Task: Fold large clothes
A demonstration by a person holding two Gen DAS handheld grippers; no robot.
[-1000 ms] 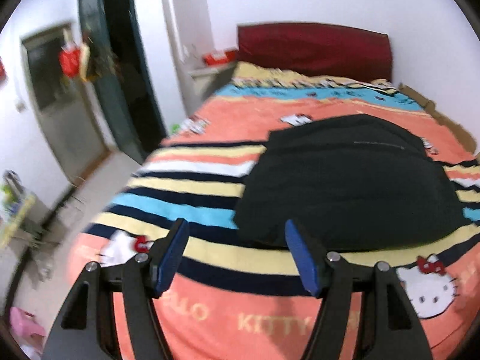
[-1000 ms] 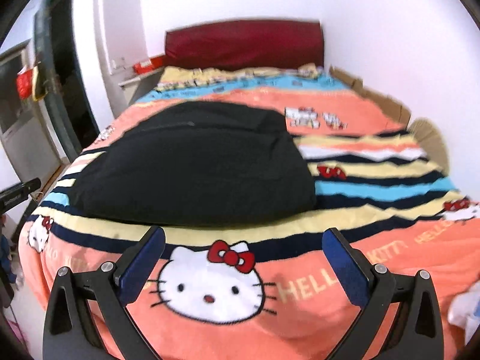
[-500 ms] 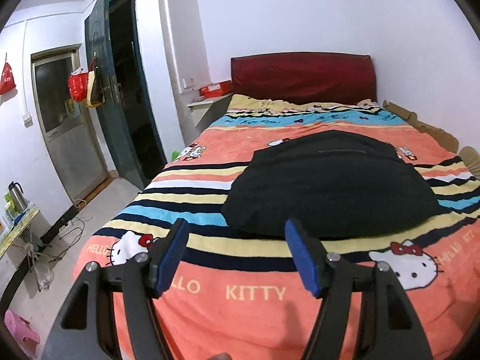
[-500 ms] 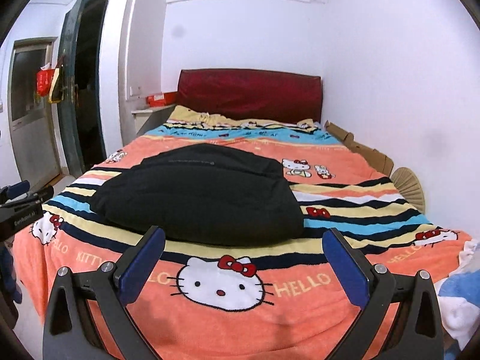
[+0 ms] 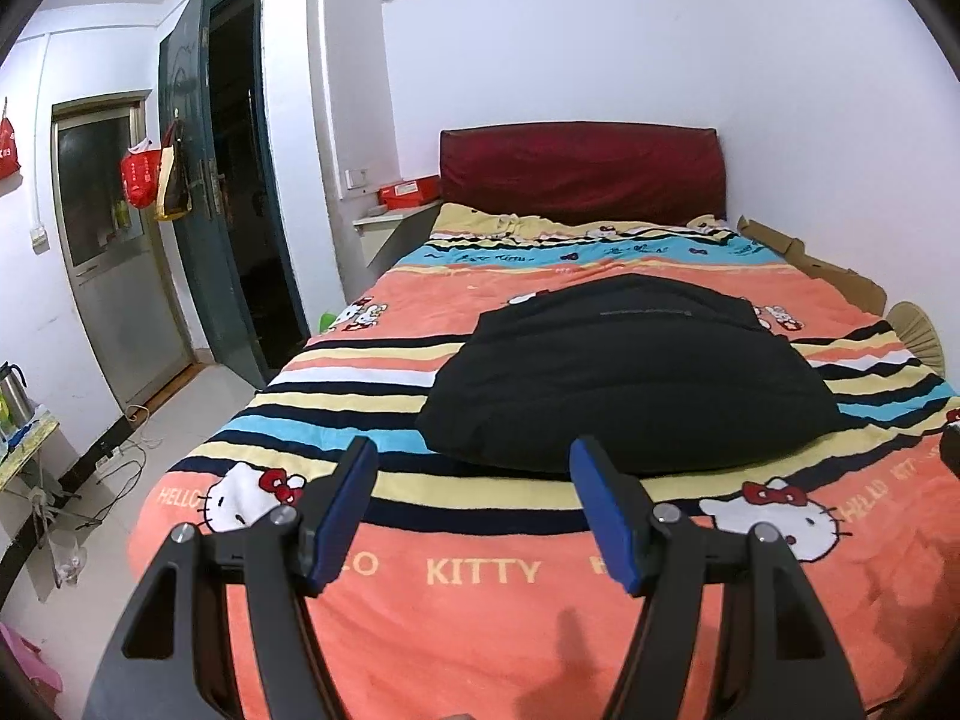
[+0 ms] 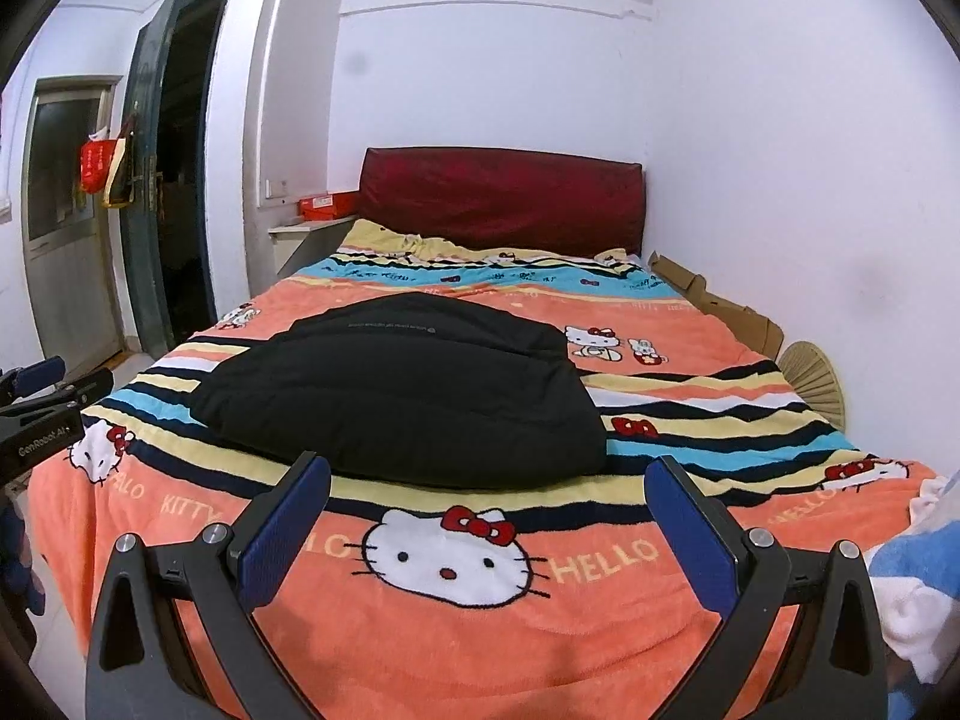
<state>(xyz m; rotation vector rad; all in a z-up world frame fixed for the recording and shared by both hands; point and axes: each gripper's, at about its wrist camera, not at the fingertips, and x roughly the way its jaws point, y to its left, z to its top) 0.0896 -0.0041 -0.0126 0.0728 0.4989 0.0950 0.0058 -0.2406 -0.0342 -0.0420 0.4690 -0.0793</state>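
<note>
Left wrist view, far left: a table edge [image 5: 27, 450] with a kettle [image 5: 12, 393] at mid-left, cables on the floor below it. Upper left: a grey door [image 5: 114, 252], then red bags [image 5: 153, 180] hanging on the open dark door [image 5: 198, 192]. Lower centre: my left gripper [image 5: 474, 504], blue pads [image 5: 345, 510] well apart, nothing between them, held over the foot of the bed [image 5: 480, 612] and touching nothing. Centre to right: the black garment [image 5: 630, 378], folded into a thick rounded bundle, lying on the striped part of the blanket, beyond my fingers and apart from them. Top centre: the red headboard [image 5: 579, 171], a red box [image 5: 408, 192] on a shelf just left of it. Right edge: cardboard [image 5: 834, 276] along the wall. Right wrist view, mid-left edge: my left gripper seen from the side. Left of centre: the garment, same bundle, above the cat face on the blanket. Lower centre: my right gripper [image 6: 486, 510], pads [image 6: 282, 534] spread wide and empty, above the blanket edge. Right, mid-height: a fan [image 6: 816, 375] against the wall. Lower right corner: blue and white cloth [image 6: 918, 576], partly cut off.
</note>
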